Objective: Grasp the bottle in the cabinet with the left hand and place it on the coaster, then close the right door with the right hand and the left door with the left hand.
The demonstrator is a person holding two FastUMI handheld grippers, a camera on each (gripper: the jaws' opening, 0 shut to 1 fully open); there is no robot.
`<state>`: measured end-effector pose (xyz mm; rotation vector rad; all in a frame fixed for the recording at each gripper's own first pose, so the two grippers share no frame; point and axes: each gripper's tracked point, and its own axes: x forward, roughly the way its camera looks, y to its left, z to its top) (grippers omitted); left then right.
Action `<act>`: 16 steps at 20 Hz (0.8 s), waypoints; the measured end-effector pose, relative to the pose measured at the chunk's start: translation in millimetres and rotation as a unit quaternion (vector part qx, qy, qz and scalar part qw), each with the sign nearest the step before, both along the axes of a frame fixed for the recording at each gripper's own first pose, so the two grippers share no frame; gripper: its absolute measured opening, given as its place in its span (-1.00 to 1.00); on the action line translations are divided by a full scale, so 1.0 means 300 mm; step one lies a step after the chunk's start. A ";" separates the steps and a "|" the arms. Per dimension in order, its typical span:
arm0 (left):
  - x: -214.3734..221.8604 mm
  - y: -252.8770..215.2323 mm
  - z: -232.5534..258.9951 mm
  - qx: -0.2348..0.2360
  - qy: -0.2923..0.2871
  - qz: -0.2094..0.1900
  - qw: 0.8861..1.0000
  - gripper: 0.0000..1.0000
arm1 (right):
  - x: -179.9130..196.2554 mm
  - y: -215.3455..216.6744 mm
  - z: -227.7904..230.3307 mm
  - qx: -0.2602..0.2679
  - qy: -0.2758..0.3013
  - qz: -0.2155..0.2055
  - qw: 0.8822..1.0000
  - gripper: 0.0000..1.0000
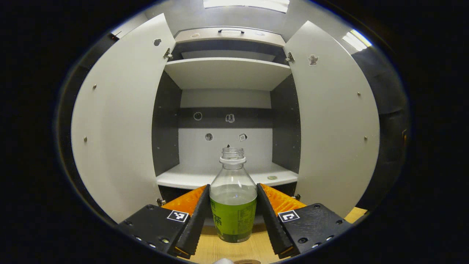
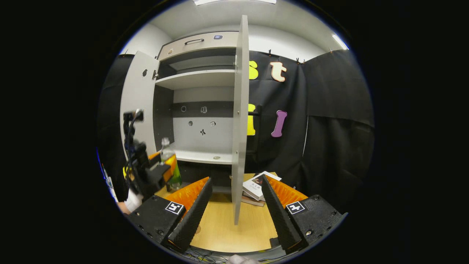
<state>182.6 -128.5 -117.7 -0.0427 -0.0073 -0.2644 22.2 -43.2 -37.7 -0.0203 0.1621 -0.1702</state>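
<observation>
Gripping the uncapped bottle (image 1: 233,198) between both fingers of the left gripper (image 1: 233,220), out of the cabinet (image 1: 227,73), above the wooden table (image 2: 220,227). Keeping the right gripper (image 2: 234,216) spread wide, facing the edge of the open right door (image 2: 240,121); left door (image 1: 117,121) standing open too.

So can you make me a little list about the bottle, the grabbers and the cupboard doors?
bottle: upright, no cap, green label, out of the cabinet above the wooden table
left gripper: fingers on both sides of the bottle, seemingly pressing it
right gripper: open, holding nothing, facing the right door's edge
left door: open
right door: open
shelves: nothing but a small round thing
</observation>
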 end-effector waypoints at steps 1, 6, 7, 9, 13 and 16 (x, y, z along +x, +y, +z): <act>-0.032 -0.016 -0.059 0.003 0.002 -0.009 1.000 0.47 | -0.011 -0.009 -0.016 0.000 0.008 0.003 1.000 0.67; -0.192 -0.122 -0.306 -0.003 0.003 -0.057 0.998 0.46 | -0.061 -0.061 -0.092 -0.002 0.041 0.005 0.999 0.67; -0.213 -0.127 -0.341 -0.007 0.007 -0.061 0.998 0.47 | -0.068 -0.073 -0.098 -0.005 0.044 0.000 0.999 0.67; -0.239 -0.138 -0.415 -0.011 0.014 -0.066 0.998 0.47 | -0.068 -0.092 -0.124 -0.008 0.056 -0.005 0.998 0.67; -0.267 -0.150 -0.563 0.006 0.030 -0.085 0.996 0.47 | -0.051 -0.091 -0.177 -0.003 0.081 -0.007 0.997 0.67; -0.277 -0.149 -0.643 0.008 0.028 -0.097 0.995 0.39 | -0.021 -0.049 -0.206 0.001 0.095 0.006 0.995 0.67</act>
